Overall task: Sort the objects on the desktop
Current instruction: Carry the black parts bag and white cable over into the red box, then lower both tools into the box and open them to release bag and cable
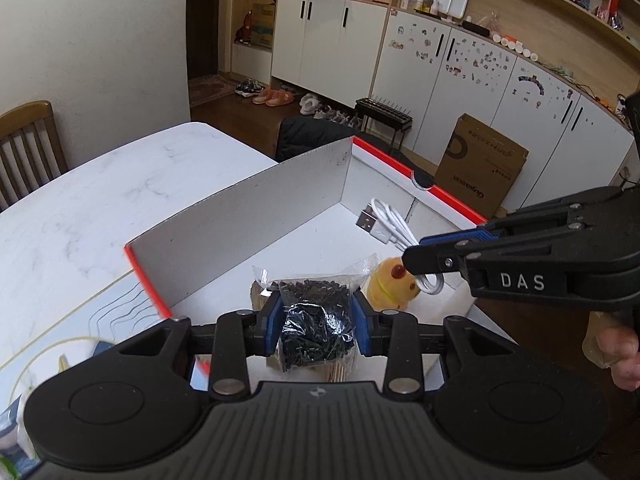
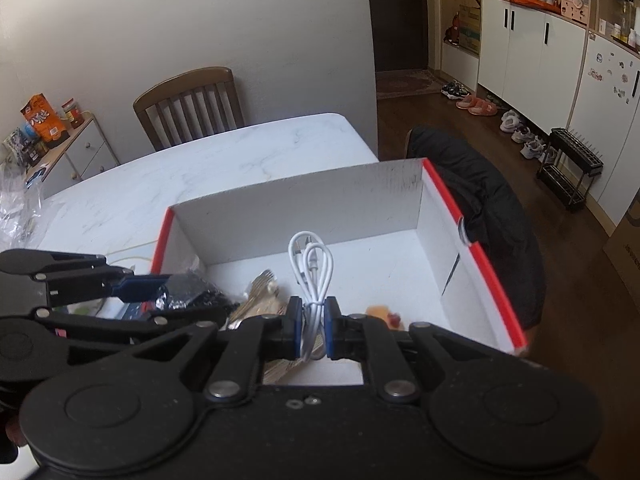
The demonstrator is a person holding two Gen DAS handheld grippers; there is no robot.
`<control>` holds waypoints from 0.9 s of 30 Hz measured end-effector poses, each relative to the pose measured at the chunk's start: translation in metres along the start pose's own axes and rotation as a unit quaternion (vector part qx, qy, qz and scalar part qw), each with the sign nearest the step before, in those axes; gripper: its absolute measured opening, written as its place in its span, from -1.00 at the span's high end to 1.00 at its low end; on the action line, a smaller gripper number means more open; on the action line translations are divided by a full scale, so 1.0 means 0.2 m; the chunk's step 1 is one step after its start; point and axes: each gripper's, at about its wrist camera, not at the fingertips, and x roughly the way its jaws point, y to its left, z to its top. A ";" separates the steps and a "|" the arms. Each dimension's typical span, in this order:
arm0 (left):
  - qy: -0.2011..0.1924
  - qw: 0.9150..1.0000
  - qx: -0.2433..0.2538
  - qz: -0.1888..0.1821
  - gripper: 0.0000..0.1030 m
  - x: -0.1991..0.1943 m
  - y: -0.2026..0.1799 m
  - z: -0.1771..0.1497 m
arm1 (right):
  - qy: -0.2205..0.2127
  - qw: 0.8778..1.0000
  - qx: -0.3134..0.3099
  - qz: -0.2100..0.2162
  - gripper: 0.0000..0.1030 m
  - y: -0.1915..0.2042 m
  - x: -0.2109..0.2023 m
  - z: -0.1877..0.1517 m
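Over the red-rimmed white box [image 1: 244,216], both tools tilt steeply down. Left tool [image 1: 317,322] is pinching a clear bag of small black bits [image 1: 316,316]; right tool [image 2: 312,328] is clamped tight on a coiled white USB cable [image 2: 311,268]. Yellow toy [image 1: 390,284] sits inside the box, on a white marble bench [image 1: 100,200]. Wooden chair [image 2: 192,104] behind, white cabinets [image 1: 332,44] along the wall.
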 end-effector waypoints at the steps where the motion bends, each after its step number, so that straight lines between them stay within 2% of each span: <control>1: 0.001 1.000 0.002 0.001 0.33 0.02 0.00 0.01 | 0.000 1.000 0.000 -0.002 0.81 -0.01 0.01 0.01; 11: 0.012 0.999 0.027 0.013 0.33 0.18 -0.01 0.13 | 0.017 1.000 0.006 -0.021 0.81 -0.14 0.16 0.10; 17: 0.025 0.999 0.018 0.009 0.33 0.30 0.00 0.19 | 0.034 0.999 0.000 -0.030 0.81 -0.19 0.26 0.14; 27: 0.070 0.997 0.037 0.012 0.33 0.52 0.01 0.23 | 0.068 0.997 -0.013 -0.043 0.81 -0.23 0.46 0.14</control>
